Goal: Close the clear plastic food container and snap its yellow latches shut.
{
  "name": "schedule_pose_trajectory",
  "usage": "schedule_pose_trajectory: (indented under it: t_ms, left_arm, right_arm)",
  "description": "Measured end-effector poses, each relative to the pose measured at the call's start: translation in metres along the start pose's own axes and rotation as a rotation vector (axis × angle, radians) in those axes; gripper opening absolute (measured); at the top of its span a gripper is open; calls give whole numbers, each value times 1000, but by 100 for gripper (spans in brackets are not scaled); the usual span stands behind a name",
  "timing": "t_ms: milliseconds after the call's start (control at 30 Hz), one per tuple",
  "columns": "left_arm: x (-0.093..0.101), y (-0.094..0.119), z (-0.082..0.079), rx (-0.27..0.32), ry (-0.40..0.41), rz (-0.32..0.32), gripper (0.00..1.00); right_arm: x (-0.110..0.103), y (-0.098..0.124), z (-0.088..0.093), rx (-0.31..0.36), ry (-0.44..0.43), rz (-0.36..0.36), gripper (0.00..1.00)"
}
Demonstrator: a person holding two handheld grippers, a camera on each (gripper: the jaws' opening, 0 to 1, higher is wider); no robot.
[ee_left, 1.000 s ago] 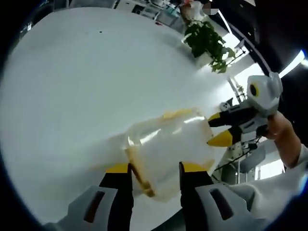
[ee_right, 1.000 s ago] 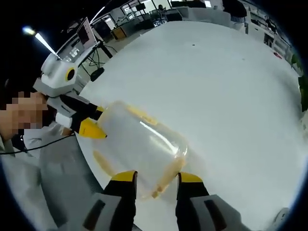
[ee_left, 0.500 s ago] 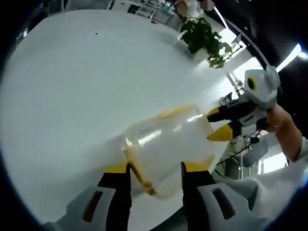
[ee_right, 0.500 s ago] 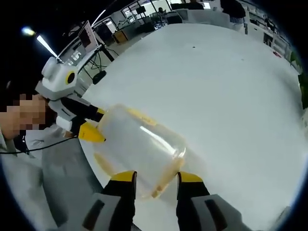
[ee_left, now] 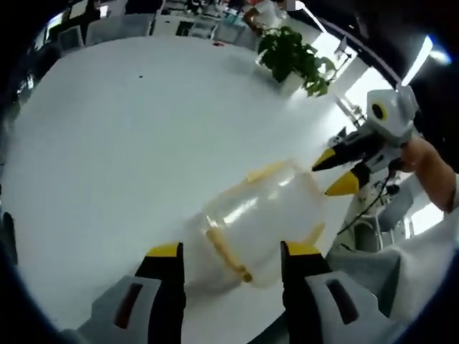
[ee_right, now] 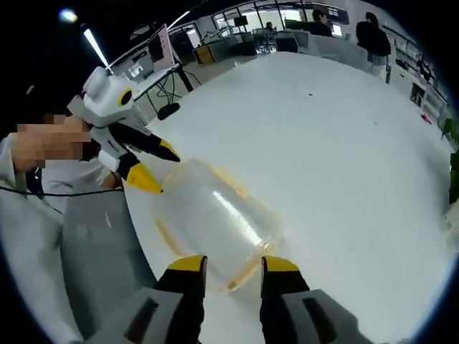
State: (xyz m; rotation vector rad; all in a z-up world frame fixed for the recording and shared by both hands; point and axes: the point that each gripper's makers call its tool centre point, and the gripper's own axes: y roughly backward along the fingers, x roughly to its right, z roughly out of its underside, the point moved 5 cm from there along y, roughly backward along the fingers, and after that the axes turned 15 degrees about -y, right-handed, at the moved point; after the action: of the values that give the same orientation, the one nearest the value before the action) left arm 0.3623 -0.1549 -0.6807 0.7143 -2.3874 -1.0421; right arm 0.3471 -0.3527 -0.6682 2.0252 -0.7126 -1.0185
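1. Clear container (ee_left: pixel 262 218) lies on the white table (ee_left: pixel 107 143) near its edge, between the two grippers; long axis runs roughly from one gripper to the other.
2. Left gripper (ee_left: pixel 231 251): jaws spread, one either side of the near end latch (ee_left: pixel 228 254), apparently not touching.
3. Right gripper (ee_right: pixel 226 264): jaws spread, straddling the opposite end's yellow latch (ee_right: pixel 242 272) (looks nearer than the left).
4. Whether lid is fully seated or latches snapped: cannot tell, plastic too clear and blurred.
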Motion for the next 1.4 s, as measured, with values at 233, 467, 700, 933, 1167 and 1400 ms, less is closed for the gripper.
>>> schedule_pose_trajectory:
  t_ms: [233, 467, 700, 933, 1167, 1400]
  left_arm:
    - [3, 6, -19, 107, -104, 13, 52]
    - [14, 12, -33, 198, -253, 65, 47]
    - [31, 9, -38, 215, -334, 139, 43]
    - [47, 6, -45, 281, -462, 191, 32]
    - [53, -8, -39, 234, -524, 213, 30]
    - [60, -13, -39, 239, -563, 243, 20]
  right_arm:
    - [-6, 5, -2, 15, 41, -31, 25]
    - [-23, 7, -14, 99, 232, -103, 29]
    - [-39, 9, -24, 145, 328, -154, 26]
    - [-48, 5, -29, 178, 449, -165, 19]
    - [-48, -6, -33, 164, 494, -157, 13]
    - [-49, -13, -35, 149, 527, -156, 10]
